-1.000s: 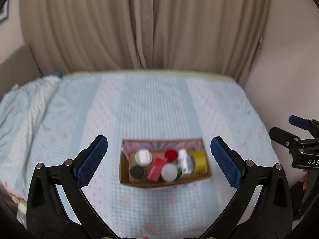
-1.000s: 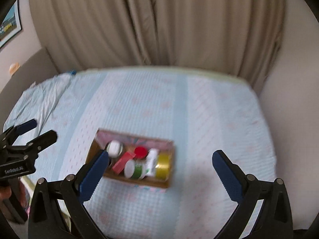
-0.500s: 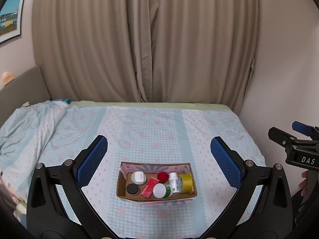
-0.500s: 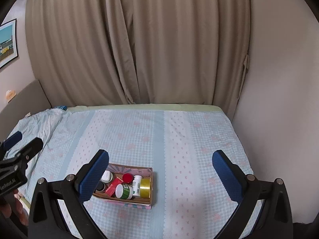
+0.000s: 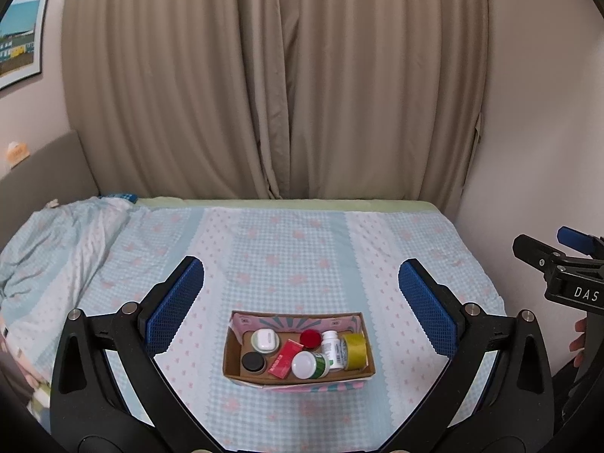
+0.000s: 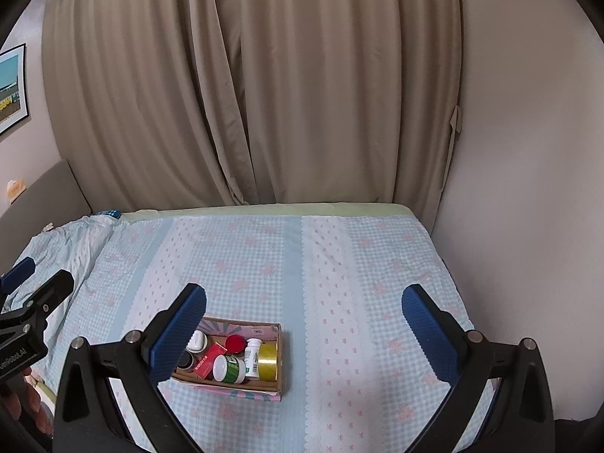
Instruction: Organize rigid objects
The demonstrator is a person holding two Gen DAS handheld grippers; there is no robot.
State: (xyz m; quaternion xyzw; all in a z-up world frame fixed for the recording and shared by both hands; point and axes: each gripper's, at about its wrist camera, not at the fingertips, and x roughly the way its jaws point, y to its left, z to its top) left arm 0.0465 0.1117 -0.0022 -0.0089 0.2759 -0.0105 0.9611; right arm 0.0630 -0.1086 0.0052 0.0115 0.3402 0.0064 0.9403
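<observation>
A cardboard box (image 5: 298,380) with a pink patterned lining sits on the bed near its front edge; it also shows in the right wrist view (image 6: 241,387). It holds several items: a white case (image 5: 265,339), a black cap (image 5: 253,361), a red packet (image 5: 285,358), a red cap (image 5: 310,338), a white-lidded green jar (image 5: 309,364), a white bottle (image 5: 332,347) and a yellow tape roll (image 5: 355,351). My left gripper (image 5: 300,304) is open and empty, held back above the box. My right gripper (image 6: 304,326) is open and empty, to the right of the box.
The bed (image 5: 302,249) has a light blue checked cover, with rumpled bedding (image 5: 56,241) at the left. Beige curtains (image 5: 283,83) hang behind. A wall (image 6: 528,151) runs along the bed's right side. A grey headboard (image 5: 41,173) stands at the left.
Both grippers have pulled back and up from the box, so it looks smaller and lower in both views. Both stay open and empty.
</observation>
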